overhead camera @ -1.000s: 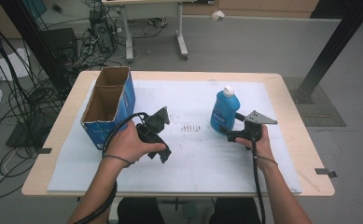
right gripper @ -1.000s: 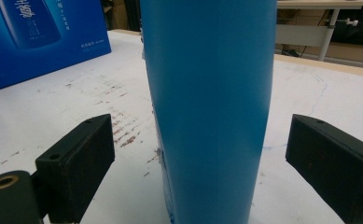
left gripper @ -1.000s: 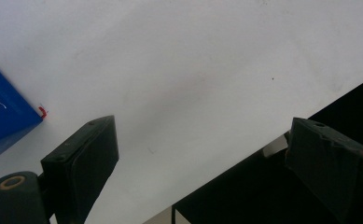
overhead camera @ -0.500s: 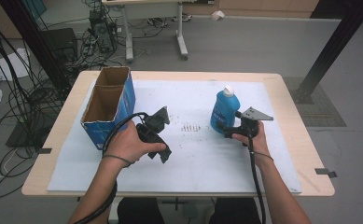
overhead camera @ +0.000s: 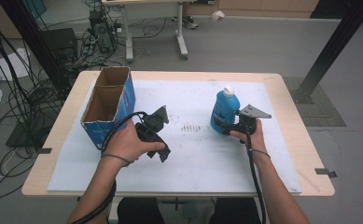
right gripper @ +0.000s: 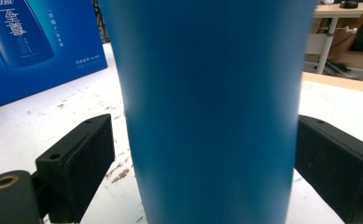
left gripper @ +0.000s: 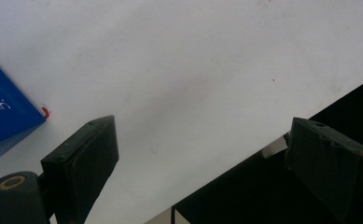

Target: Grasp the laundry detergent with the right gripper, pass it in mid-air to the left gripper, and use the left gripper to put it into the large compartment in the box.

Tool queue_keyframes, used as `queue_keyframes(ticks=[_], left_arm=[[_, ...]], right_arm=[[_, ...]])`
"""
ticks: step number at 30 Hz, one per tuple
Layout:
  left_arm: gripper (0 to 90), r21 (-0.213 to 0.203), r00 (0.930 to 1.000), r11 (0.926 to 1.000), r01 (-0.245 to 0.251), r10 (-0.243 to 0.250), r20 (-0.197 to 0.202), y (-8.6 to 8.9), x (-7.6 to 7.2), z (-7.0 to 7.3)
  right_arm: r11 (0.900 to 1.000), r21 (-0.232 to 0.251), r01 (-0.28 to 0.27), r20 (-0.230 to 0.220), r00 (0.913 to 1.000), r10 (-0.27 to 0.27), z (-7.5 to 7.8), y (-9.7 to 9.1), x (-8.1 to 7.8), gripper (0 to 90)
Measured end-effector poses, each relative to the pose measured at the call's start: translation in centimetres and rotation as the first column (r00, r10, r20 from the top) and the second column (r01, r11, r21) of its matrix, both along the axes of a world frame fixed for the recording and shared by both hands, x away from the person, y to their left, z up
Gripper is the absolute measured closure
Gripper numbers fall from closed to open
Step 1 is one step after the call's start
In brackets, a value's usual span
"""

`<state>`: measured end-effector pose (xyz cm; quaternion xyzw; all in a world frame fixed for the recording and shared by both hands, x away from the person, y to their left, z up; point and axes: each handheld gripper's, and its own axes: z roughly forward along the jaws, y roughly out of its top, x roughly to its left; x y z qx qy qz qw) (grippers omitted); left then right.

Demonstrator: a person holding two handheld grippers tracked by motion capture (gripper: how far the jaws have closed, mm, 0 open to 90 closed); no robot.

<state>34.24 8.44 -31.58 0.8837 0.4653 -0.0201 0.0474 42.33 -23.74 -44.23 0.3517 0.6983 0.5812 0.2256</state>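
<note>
Left claw (overhead camera: 162, 115) is sitting in the person's hand low over the white paper sheet (overhead camera: 193, 158), jaws spread wide, gripping nothing. Right claw (overhead camera: 226, 127) is straddling the one blue plastic bottle with a white cap (overhead camera: 225, 111); jaws are wide, left pad visibly clear of it, right side can't tell. Bottle is standing upright on the table (overhead camera: 286, 93), right of centre, long axis vertical, cap pointing up. One open blue cardboard box (overhead camera: 108, 105) is sitting far left; printed digits "5.0" readable, other print too blurred.
</note>
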Motion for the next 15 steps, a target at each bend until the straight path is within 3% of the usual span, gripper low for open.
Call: queue_keyframes(ticks=[15], left_arm=[[9.7, -0.001, 1.0000, 1.0000, 0.002, -0.002, 0.004, -0.04, -0.09, 0.10]], right_arm=[[1.0000, 0.005, -0.002, 0.004, 1.0000, 0.002, 0.13, 0.18, -0.02, 7.5]])
